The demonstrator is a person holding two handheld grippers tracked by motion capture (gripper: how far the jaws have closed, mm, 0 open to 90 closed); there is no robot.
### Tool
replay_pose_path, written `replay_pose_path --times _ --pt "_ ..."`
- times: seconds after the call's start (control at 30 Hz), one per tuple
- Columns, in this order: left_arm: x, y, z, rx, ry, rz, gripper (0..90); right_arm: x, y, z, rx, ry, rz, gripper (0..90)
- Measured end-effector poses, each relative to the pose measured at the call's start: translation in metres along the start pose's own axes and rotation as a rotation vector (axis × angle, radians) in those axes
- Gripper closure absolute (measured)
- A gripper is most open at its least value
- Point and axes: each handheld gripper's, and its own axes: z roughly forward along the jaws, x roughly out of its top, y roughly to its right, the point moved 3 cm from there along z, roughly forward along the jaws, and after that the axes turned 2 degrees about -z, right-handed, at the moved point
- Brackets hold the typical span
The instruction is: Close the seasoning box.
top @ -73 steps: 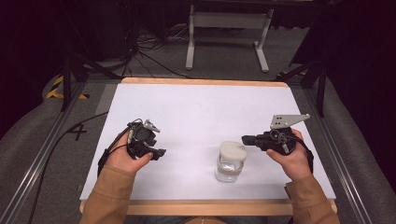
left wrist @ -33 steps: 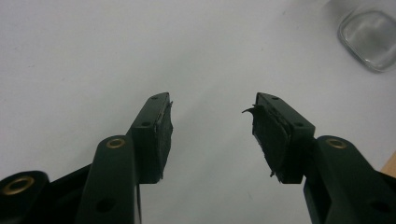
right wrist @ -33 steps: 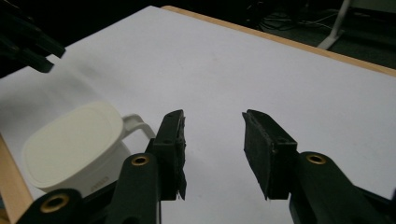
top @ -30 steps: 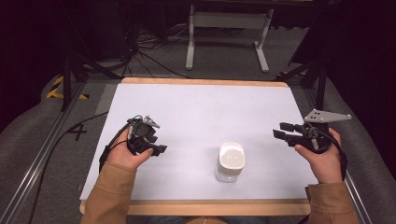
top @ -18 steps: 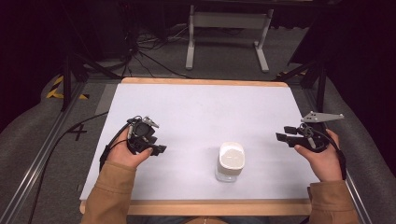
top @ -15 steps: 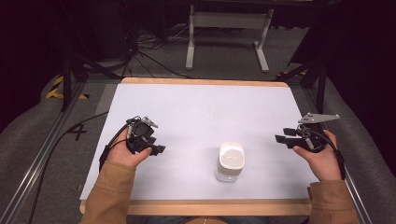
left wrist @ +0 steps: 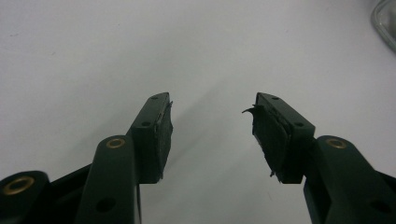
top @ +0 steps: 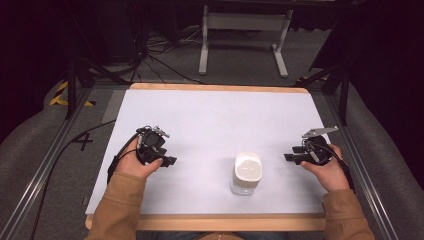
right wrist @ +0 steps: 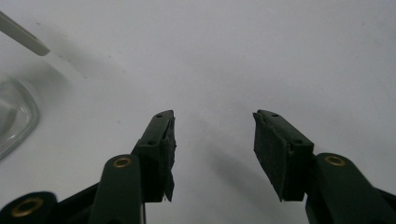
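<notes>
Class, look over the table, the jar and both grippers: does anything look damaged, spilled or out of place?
The pad linings are frayed: torn black shreds hang off the left gripper's pads and the right gripper's pads. Otherwise nothing stands out: the jar stands upright, lid on, with no spill on the table.

High view: fixed above near edge, faces fwd and down, whole white table (top: 215, 115) in frame, floor at top. Left gripper view: low, close over tabletop, jar (left wrist: 385, 21) edge at upper right. Right gripper view: same low angle, jar (right wrist: 14, 116) at left edge. All 3 share tabletop and jar.
</notes>
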Motion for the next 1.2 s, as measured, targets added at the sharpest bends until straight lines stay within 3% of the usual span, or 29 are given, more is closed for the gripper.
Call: replay_pose_path --times 0.3,0.53,1.2 --pt "-0.004 -0.007 0.013 -0.007 -0.037 -0.017 47.6 -0.005 -0.005 0.016 0.03 -0.054 -0.043 47.6" --pt "-0.004 -0.005 0.014 -0.007 -0.041 -0.015 47.1 -0.007 -0.01 0.024 0.036 -0.08 -0.074 46.2" --pt "-0.003 -0.005 0.013 -0.005 -0.037 -0.012 46.6 -0.007 -0.011 0.029 0.026 -0.057 -0.075 44.5"
